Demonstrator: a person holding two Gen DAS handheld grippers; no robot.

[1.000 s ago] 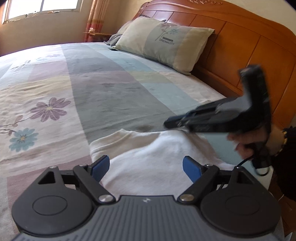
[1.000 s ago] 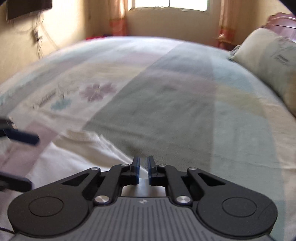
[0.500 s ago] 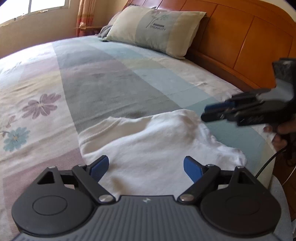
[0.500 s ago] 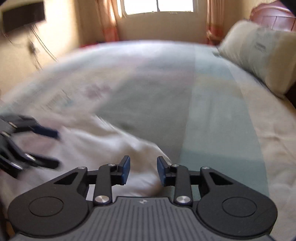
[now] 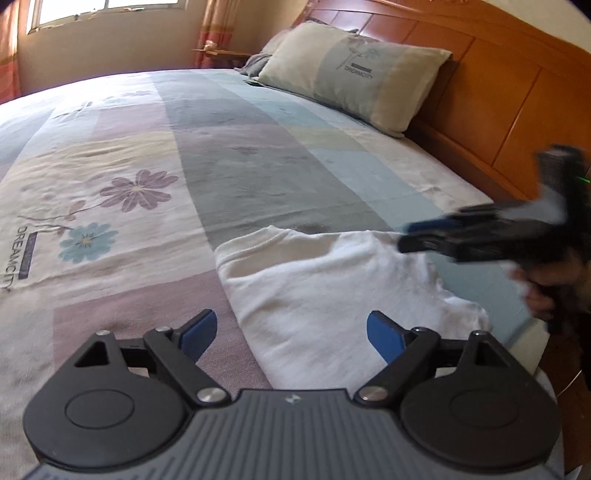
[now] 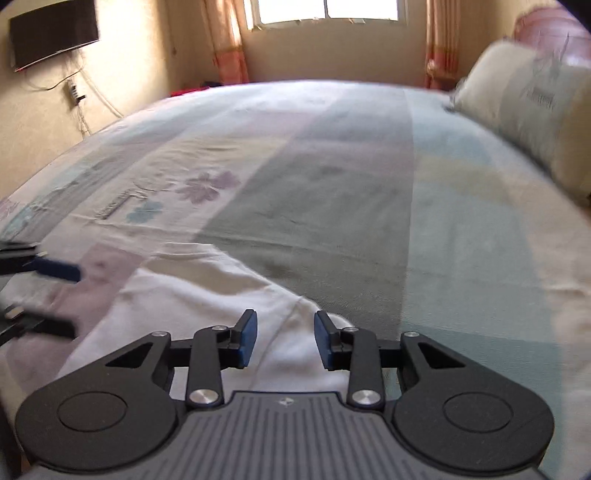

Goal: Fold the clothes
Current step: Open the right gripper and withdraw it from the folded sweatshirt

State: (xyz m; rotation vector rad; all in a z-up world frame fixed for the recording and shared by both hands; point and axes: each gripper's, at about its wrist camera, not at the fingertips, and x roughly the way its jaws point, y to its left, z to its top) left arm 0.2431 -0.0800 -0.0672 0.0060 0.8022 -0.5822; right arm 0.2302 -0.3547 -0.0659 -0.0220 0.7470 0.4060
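A white garment (image 5: 325,291) lies folded on the bed near its front edge; the right wrist view shows it too (image 6: 207,291). My left gripper (image 5: 291,334) hovers over its near part, jaws wide open and holding nothing. My right gripper (image 6: 284,338) stands partly open above the garment's right corner, and its blue pads do not press the cloth. The left wrist view catches that right gripper (image 5: 417,236) from the side, blurred, above the garment's far right corner, with a hand (image 5: 539,291) on its handle. At the left edge of the right wrist view the left gripper's fingers (image 6: 55,269) show.
The bed (image 5: 240,158) has a patchwork floral sheet. A pillow (image 5: 354,74) leans on the wooden headboard (image 5: 498,88) at the right. Behind the bed are a window (image 6: 325,11) with curtains and a wall-mounted TV (image 6: 51,33).
My right gripper went from shut to partly open, let go of the white garment and drew back to the right. The garment's raised corner dropped onto the bed. My left gripper stayed open.
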